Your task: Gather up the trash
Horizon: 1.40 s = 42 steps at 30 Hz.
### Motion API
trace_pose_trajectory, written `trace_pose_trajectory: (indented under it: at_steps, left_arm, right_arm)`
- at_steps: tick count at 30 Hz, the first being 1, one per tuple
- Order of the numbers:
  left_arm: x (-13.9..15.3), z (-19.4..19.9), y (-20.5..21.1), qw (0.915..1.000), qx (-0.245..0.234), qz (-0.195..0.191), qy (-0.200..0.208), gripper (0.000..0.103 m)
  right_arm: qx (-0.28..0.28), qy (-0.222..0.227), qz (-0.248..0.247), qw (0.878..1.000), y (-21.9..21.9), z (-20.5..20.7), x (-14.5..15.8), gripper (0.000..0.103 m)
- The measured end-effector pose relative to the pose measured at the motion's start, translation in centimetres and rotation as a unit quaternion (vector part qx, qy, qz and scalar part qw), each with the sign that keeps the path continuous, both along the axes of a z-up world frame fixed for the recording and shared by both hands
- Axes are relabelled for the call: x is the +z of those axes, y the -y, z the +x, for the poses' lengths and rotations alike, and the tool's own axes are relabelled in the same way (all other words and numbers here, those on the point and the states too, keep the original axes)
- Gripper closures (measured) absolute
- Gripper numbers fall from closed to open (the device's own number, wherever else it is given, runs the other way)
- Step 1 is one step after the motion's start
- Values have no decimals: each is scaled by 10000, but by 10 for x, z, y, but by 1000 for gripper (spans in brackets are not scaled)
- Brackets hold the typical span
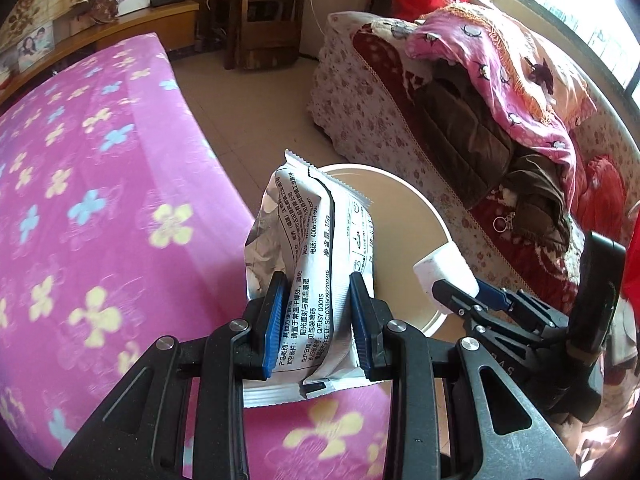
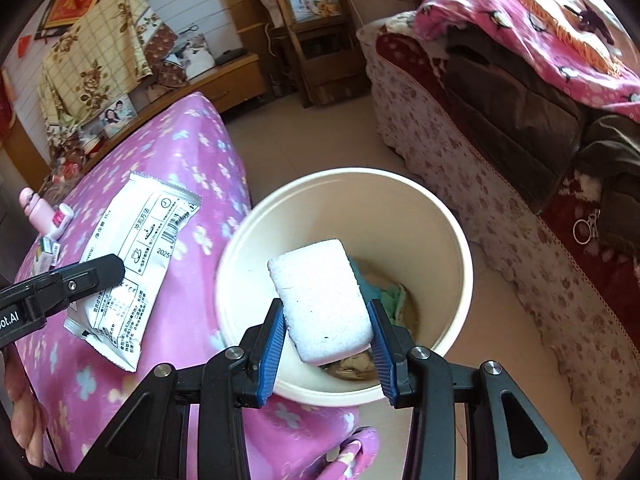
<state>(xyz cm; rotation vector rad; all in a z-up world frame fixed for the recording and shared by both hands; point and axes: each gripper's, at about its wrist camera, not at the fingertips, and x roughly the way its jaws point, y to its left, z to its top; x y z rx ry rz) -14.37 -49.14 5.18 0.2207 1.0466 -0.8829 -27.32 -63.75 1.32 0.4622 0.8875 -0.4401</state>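
- Left wrist view: left gripper (image 1: pixel 318 300) clamps a white wrapper (image 1: pixel 308 248).
- Right gripper (image 2: pixel 326 322) pinches a white sponge (image 2: pixel 320 300) over the bucket (image 2: pixel 456 240).

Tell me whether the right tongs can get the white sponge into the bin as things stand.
Probably yes: the right tongs grip the white sponge directly above the bin's open mouth, with nothing between them.

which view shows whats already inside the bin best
The right wrist view. It looks down into the cream bin, showing green and brownish scraps at the bottom behind the white sponge. In the left wrist view, the wrapper hides most of the bin; only bare inner wall shows.
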Motion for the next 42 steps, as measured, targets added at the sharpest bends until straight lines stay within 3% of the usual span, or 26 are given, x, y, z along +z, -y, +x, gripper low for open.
trace_pose_trajectory:
  at_steps: [6,8,10,13,15,21,32,42]
  left_arm:
    - [-12,5,15,9999,-74,-22,-120,75]
    - [-15,8,17,9997,-101,-103,-211,74]
    - [-18,10,18,9994,-105,-165,-286,73]
    - [-23,14,16,9987,-86,-205,-454,64]
    - [-23,16,13,9981,-77,-282,-547,53]
    - [-16,14,-3,9981,3,-369,-488,49]
    - [-4,19,-64,9987,514,-40,59,49]
    - [2,49,-164,9917,1268,-2,220,49]
  right_arm:
    - [-131,-50,42,9999,12,4,-11,63]
    - [-220,-61,26,9997,17,6,-14,52]
    - [-295,-84,5,9995,20,8,-15,48]
    - [-393,-119,65,9991,23,8,-18,44]
    - [-413,-118,131,9990,23,7,-19,44]
    - [-369,-153,232,9989,13,3,-19,44]
    - [114,11,74,9999,-36,17,9,43]
    - [935,173,86,9954,-109,58,33,36]
